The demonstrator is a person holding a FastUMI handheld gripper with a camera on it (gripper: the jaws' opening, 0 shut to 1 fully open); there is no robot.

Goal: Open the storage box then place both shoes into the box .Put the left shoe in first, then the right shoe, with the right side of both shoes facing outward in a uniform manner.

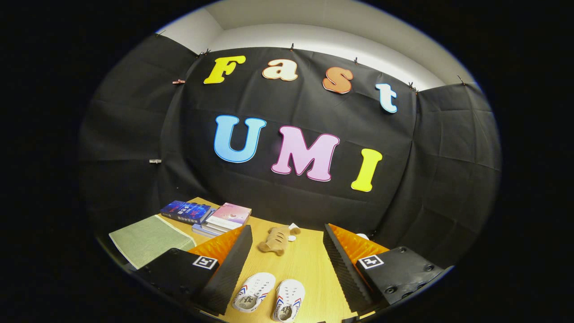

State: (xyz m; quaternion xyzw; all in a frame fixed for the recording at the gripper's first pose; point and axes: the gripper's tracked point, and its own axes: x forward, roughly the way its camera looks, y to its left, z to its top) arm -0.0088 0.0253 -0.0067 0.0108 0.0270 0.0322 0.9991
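**Gripper pose: fingers spread, held above the bench.**

The gripper (287,264) is seen from its own camera, looking forward along its two fingers. The left finger (226,273) and the right finger (343,269) stand wide apart, their ribbed inner faces turned toward each other across a broad gap; neither presses on anything. Each finger widens toward its base into a block, and each block carries a square marker on its upper face. The gripper is raised over the near edge of the bench, angled slightly downward, and touches nothing.
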